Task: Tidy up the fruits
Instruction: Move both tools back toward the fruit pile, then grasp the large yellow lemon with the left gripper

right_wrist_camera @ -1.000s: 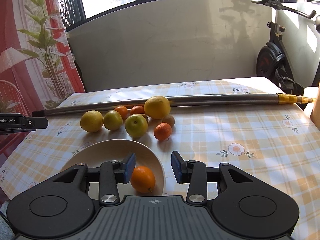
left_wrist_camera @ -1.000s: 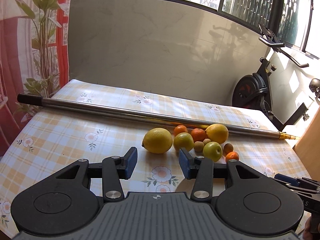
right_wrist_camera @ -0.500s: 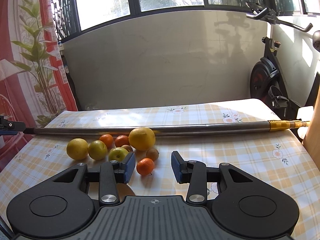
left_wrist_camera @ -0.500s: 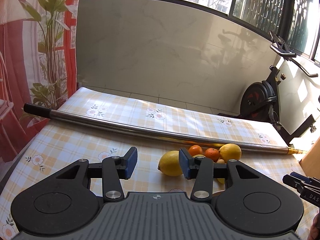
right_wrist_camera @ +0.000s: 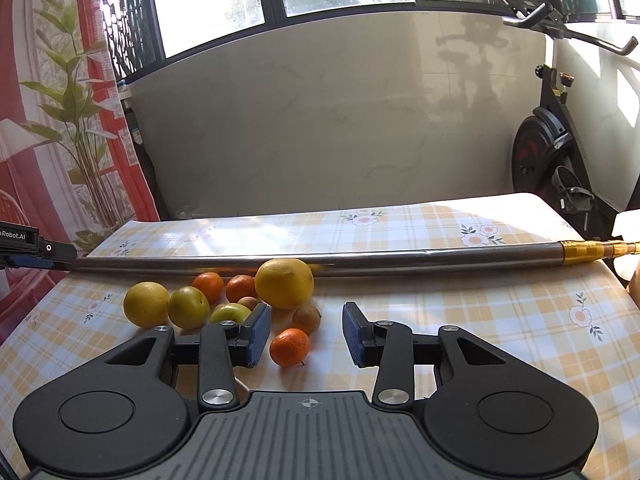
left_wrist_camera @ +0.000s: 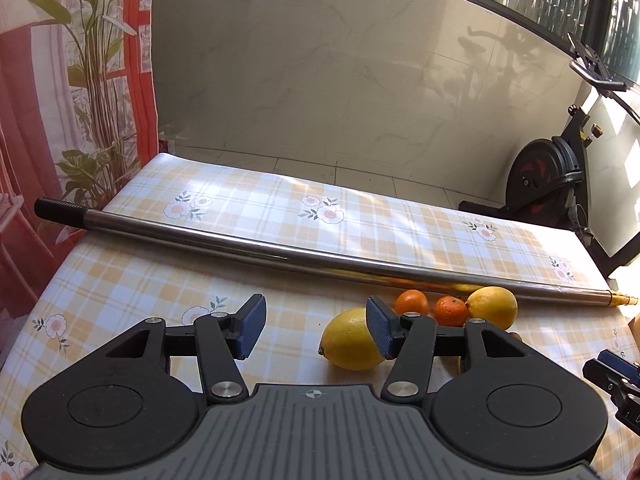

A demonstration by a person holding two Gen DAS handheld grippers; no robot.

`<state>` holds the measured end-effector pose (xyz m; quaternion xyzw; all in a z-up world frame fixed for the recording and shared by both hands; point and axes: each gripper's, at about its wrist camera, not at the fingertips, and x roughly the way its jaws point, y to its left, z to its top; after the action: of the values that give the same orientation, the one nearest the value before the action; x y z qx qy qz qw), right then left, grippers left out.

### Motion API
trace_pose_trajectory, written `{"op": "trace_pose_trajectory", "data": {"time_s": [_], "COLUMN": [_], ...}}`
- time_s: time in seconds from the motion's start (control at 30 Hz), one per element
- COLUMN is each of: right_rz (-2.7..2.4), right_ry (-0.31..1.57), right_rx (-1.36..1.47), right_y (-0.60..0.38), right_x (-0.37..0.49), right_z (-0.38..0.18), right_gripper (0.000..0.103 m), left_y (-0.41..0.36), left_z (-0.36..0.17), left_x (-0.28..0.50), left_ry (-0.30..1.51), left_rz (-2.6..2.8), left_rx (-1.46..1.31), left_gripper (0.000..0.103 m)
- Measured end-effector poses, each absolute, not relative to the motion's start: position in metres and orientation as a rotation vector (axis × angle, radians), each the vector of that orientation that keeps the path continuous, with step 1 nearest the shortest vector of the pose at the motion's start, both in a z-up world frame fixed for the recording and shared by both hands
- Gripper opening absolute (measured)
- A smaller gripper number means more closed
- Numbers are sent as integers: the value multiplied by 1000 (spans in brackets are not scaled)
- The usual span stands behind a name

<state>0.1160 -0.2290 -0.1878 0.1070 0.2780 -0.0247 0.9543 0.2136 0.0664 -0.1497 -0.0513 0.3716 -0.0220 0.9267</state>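
Note:
A pile of fruit lies on the checked tablecloth in front of a long metal pole. In the right wrist view I see a lemon, a large yellow citrus, two greenish fruits, small oranges and a brown kiwi. My right gripper is open, and a small orange rests on the cloth just beyond its fingers, untouched. My left gripper is open with its jaws opening and nothing between them. A lemon lies just behind its right finger, with two oranges further back.
The pole spans the table behind the fruit. An exercise bike stands off the far right corner and a red curtain with plants to the left. The other gripper's tip shows at the left view's right edge.
Both views have pulled back, so the fruit sits lower in frame. The bowl holding an orange has dropped out of the right view. The left jaws have widened.

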Motion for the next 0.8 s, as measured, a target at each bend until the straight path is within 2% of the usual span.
{"op": "trace_pose_trajectory", "data": {"time_s": [0.13,0.4,0.8], "right_rz": [-46,-64,-62], "right_ry": [572,589,613], "right_rx": [225,246,248], "right_y": [-234,-250,-250], "right_x": [123,125,131], "right_z": [-194,-206,-216], "right_gripper": [37,37,37], "left_y": [60,61,61], "left_z": [-165,-198,-224], "left_x": [229,258,269], "left_ry": [788,867,936], "left_rz": [-27,-17,-52], "left_rx": [-175,-341,-418], "left_gripper": [65,67,68]}}
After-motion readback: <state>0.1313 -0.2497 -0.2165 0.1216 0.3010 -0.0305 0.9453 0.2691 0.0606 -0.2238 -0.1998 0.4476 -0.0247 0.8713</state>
